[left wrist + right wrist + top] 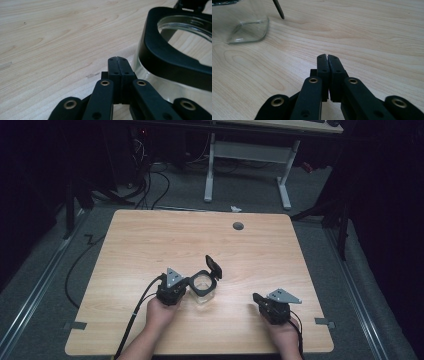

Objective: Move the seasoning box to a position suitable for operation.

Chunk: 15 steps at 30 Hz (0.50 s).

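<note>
A clear square jar (202,289) with a black rim and an open black flip lid (214,266) stands on the wooden table (150,240) near its middle. My left gripper (185,289) sits just left of the jar, jaws shut with nothing between them. In the left gripper view the shut tips (119,60) lie low beside the jar's black rim (170,57). My right gripper (255,298) rests to the right, apart from the jar, and is shut on nothing. The right gripper view has its tips (327,56) over bare wood, the jar's glass base (247,27) at upper left.
A round grey cable hole (238,225) sits near the table's far edge. Beyond the table a white desk frame (247,155) stands on grey floor with dark cables (150,185). Bits of tape (324,322) mark the floor by the front corners.
</note>
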{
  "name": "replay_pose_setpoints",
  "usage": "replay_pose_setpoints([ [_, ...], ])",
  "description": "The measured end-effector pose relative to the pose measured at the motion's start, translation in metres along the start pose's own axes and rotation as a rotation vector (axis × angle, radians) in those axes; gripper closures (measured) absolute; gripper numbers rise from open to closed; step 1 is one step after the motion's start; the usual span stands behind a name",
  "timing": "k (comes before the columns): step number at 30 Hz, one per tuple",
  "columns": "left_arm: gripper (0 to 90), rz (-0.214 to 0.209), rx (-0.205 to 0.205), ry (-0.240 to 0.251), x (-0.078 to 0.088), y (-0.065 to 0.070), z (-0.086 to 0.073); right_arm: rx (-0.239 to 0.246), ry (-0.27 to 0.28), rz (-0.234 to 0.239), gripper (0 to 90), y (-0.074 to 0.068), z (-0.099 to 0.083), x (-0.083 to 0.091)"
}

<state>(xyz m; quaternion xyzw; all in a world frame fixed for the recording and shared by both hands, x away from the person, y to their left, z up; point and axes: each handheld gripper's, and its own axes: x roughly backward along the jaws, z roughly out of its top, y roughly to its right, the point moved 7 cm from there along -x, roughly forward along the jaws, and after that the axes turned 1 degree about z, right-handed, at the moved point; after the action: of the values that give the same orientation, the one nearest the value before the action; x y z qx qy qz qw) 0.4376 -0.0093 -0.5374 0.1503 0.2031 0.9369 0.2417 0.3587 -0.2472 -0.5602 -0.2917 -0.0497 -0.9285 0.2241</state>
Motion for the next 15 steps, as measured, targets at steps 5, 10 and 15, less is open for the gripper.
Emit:
replay_pose_setpoints([
  [5, 90.0, -0.027, -0.003, -0.006, 0.013, 0.012, -0.007, 0.006, 0.011, 0.011, 88.8, -0.003, 0.001, 0.001],
  [10, 90.0, -0.053, -0.006, -0.017, 0.024, 0.025, -0.017, 0.027, 0.013, 0.027, 89.9, -0.009, 0.003, -0.001],
  [15, 90.0, -0.076, -0.021, -0.034, 0.031, 0.037, -0.025, 0.061, 0.012, 0.058, 90.0, -0.026, 0.006, -0.009],
])
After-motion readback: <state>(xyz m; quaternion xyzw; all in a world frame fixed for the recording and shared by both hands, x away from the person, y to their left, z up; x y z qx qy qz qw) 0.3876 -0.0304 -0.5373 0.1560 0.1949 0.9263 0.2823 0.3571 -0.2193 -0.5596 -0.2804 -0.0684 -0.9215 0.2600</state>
